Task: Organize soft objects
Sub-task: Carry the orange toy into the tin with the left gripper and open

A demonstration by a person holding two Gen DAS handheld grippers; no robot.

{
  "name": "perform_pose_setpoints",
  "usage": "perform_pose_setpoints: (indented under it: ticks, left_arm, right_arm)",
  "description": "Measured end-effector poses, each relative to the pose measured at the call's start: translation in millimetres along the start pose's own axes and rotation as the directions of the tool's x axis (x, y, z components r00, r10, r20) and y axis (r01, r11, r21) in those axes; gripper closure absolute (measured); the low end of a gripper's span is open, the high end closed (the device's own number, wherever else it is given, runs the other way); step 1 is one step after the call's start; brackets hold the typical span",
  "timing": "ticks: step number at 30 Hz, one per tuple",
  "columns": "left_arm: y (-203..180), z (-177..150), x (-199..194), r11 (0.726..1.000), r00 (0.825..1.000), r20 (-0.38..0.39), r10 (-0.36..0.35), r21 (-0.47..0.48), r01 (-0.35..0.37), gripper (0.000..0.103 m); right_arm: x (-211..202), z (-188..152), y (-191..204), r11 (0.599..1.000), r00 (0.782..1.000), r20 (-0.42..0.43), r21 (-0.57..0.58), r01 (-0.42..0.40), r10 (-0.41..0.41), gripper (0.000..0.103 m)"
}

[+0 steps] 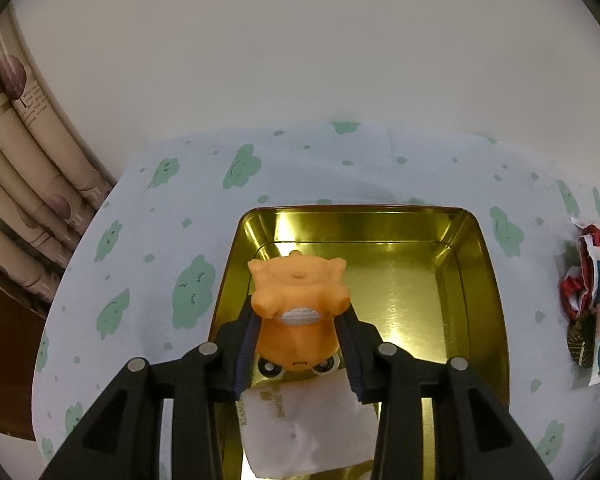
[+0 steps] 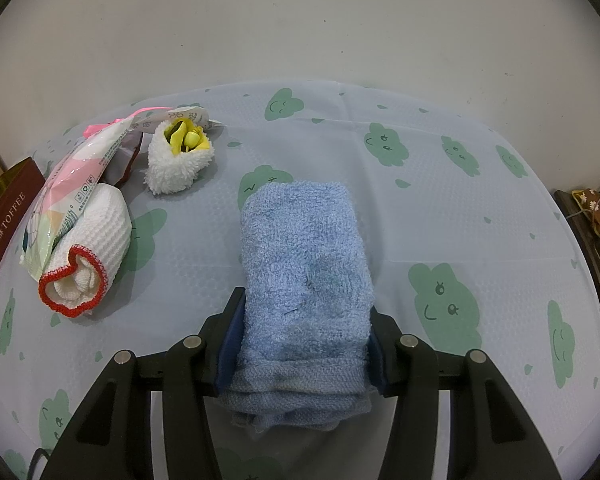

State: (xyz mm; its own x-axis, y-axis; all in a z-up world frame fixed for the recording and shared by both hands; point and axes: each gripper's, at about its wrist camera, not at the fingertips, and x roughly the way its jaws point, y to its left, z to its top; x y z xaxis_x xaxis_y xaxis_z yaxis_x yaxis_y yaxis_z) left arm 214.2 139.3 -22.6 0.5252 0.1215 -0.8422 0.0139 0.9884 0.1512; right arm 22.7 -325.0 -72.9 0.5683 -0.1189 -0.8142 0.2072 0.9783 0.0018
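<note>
In the left wrist view my left gripper (image 1: 298,312) is shut on an orange soft toy (image 1: 296,300). The toy hangs upside down, its eyes toward the camera, over the near left part of a gold tin (image 1: 480,280). A white packet (image 1: 312,432) lies in the tin under the fingers. In the right wrist view my right gripper (image 2: 306,304) is shut on a folded blue towel (image 2: 304,248), which lies on the cloud-print tablecloth (image 2: 480,208) and reaches forward past the fingertips.
Left of the blue towel lie a rolled white cloth with red trim (image 2: 88,256), a wipes packet (image 2: 72,184) and a fluffy white item with yellow inside (image 2: 180,160). A dark red TOFFEE box (image 2: 4,216) sits at the left edge. A wall stands behind the table; a curtain (image 1: 28,140) hangs at left.
</note>
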Motion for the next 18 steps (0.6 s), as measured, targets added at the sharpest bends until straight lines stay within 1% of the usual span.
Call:
perform_pose_setpoints:
  ticks: [4,9,11,12,13,18]
  left_arm:
    - [2,0,-1,1.000,1.000,-0.002,-0.011,-0.001,0.011,0.063]
    - [4,1,-1,0.999,0.999,-0.024,-0.037,0.002,0.037,0.062]
    - [6,3,-5,0.999,0.999,-0.005,-0.051,0.000,0.051,0.056]
    - [6,4,-8,0.999,0.999,0.005,-0.045,0.000,0.045,0.051]
    - [6,6,-11,0.999,0.999,0.017,-0.039,-0.001,0.039,0.049]
    - [6,10,-26,0.999,0.998,0.049,-0.037,0.005,0.037,0.049]
  right_arm:
    - [0,0,1,1.000,1.000,0.000,0.000,0.000,0.000,0.054]
    - [0,0,0,1.000,1.000,0.000,0.000,0.000,0.000,0.054]
    - [0,0,0,1.000,1.000,0.000,0.001,0.000,0.000,0.054]
    - [0,0,1,1.000,1.000,0.000,0.000,0.000,0.000,0.054]
    - [0,0,1,1.000,1.000,0.000,0.000,0.001,-0.001,0.054]
    - [0,0,0,1.000,1.000,0.000,0.000,0.001,-0.001,0.054]
